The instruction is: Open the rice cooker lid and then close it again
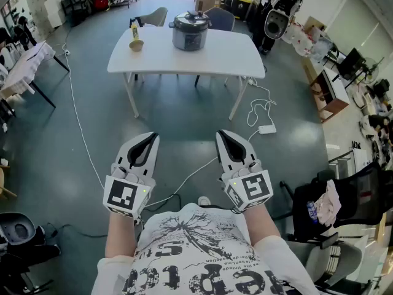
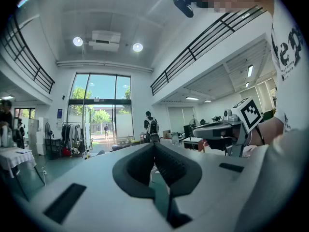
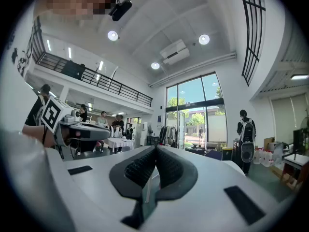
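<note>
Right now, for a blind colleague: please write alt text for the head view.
A rice cooker, lid closed, stands on a white table across the room. Nearer, the person holds the left gripper and right gripper side by side, both shut and empty.

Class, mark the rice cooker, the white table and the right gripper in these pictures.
rice cooker (image 1: 190,32), head view, on its steel body.
white table (image 1: 230,57), head view, bare top beside the cooker.
right gripper (image 1: 223,134), head view, between its closed fingertips.
</note>
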`<state>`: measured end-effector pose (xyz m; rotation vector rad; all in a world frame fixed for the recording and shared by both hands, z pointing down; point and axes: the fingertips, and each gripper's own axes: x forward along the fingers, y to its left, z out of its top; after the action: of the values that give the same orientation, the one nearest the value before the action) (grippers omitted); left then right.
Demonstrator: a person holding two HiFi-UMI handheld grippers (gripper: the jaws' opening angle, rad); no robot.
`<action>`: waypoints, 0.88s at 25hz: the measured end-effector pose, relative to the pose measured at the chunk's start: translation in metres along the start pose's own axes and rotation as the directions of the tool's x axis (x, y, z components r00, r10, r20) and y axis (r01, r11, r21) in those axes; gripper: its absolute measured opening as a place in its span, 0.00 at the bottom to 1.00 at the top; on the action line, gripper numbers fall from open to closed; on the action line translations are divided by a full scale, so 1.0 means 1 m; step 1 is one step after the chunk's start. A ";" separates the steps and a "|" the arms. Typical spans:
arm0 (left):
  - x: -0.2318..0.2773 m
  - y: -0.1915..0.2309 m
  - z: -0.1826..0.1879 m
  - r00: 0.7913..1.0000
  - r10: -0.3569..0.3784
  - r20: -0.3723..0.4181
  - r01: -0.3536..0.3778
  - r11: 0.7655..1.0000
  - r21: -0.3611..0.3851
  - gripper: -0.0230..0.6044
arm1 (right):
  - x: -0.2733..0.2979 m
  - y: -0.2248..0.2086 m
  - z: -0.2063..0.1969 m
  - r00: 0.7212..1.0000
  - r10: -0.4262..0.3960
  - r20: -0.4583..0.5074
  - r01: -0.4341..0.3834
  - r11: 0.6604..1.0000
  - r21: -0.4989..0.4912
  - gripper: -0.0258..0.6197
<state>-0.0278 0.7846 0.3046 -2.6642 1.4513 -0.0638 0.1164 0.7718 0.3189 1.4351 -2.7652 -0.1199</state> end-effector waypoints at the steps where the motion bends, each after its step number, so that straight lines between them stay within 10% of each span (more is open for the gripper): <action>1: -0.002 -0.001 -0.001 1.000 -0.003 -0.011 0.003 1.000 0.008 0.06 | -0.001 0.001 0.000 1.000 0.001 0.000 -0.001 1.000 0.000 0.06; 17: -0.020 0.019 0.001 1.000 0.004 0.007 -0.004 1.000 -0.025 0.06 | 0.003 0.013 0.008 0.997 -0.068 0.049 0.064 0.995 0.080 0.10; 19: -0.021 0.023 0.001 1.000 0.011 0.017 -0.010 0.999 -0.042 0.06 | 0.009 0.013 0.015 0.991 -0.081 0.108 0.072 0.994 0.079 0.86; 22: -0.021 0.030 -0.009 1.000 0.015 -0.016 -0.015 0.999 -0.033 0.06 | 0.016 0.007 0.016 0.986 -0.111 0.125 0.107 0.993 0.040 0.97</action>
<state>-0.0651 0.7856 0.3108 -2.6847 1.4897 -0.0604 0.1005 0.7640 0.3033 1.6438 -2.7989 -0.1745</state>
